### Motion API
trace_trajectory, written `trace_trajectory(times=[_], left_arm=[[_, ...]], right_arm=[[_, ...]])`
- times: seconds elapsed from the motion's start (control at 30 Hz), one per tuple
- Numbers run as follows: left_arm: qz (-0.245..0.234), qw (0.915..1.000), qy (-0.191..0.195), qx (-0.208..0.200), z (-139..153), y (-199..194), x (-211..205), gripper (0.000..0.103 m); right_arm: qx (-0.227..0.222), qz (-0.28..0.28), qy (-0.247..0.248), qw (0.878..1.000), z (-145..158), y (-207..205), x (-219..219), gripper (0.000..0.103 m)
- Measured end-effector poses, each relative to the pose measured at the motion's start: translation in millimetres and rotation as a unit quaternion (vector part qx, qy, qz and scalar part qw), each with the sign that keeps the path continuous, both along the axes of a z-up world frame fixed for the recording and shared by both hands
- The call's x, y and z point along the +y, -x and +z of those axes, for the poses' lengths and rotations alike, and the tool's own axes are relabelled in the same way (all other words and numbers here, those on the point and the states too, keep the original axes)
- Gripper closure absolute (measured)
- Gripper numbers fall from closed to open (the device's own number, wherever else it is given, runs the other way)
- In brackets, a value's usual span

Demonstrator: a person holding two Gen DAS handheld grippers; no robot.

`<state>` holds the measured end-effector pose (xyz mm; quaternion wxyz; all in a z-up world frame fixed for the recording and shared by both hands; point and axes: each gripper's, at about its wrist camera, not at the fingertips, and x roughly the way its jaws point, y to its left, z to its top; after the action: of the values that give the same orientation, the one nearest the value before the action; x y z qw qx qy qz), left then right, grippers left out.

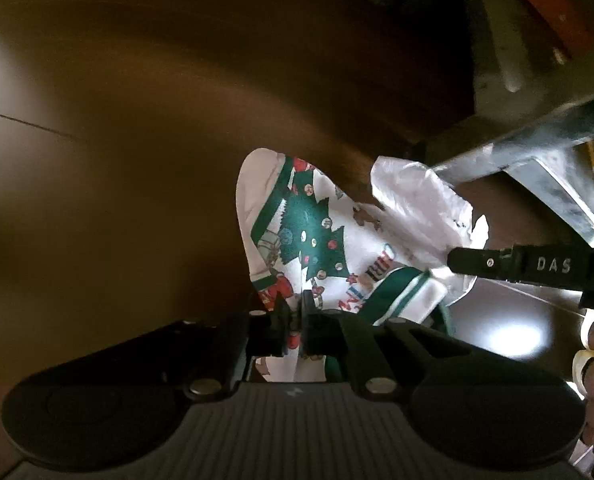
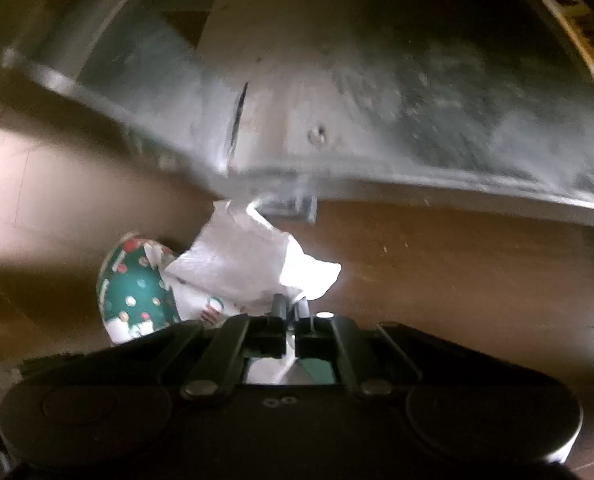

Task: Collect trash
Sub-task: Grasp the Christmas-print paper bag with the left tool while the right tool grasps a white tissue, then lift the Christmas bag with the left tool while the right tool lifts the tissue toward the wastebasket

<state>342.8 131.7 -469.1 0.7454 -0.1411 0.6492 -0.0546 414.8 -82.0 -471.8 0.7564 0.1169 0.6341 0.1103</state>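
A white bag printed with a green Christmas tree and red figures (image 1: 317, 236) hangs over the brown floor. My left gripper (image 1: 295, 312) is shut on its lower edge. A crumpled white plastic wrapper (image 1: 417, 208) lies against the bag's right side. My right gripper (image 1: 451, 262) reaches in from the right and is shut on that side. In the right wrist view my right gripper (image 2: 291, 308) pinches white plastic (image 2: 249, 260), with the printed bag (image 2: 137, 292) to its left.
A grey metal frame (image 2: 337, 120) runs across above the bag and shows in the left wrist view (image 1: 537, 140). Brown wooden floor (image 1: 117, 160) lies all around. An orange bar (image 1: 537, 0) is at the top right.
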Motion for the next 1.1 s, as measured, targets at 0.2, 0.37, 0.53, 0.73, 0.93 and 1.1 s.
trace_trajectory(times=[0.2,0.37,0.53,0.73,0.93,1.1], left_arm=[[-0.006,0.9997,-0.023,-0.008,36,20,16,0.099],[0.019,0.9985,-0.048,-0.02,72,37,35,0.099],[0.051,0.9946,-0.067,-0.06,122,47,60,0.099],[0.07,0.9846,-0.074,-0.142,209,54,65,0.099],[0.073,0.9671,-0.086,-0.228,297,57,54,0.099],[0.07,0.9496,-0.083,-0.294,373,72,40,0.099]], right_arm=[[-0.003,0.024,0.013,1.0,25,30,-12,0.101],[-0.016,0.046,0.029,0.998,61,63,-25,0.101],[-0.059,0.063,0.042,0.995,121,88,-39,0.101],[-0.126,0.067,0.038,0.989,205,117,-55,0.101],[-0.185,0.068,0.04,0.98,279,149,-63,0.101],[-0.25,0.066,0.034,0.965,344,183,-80,0.101]])
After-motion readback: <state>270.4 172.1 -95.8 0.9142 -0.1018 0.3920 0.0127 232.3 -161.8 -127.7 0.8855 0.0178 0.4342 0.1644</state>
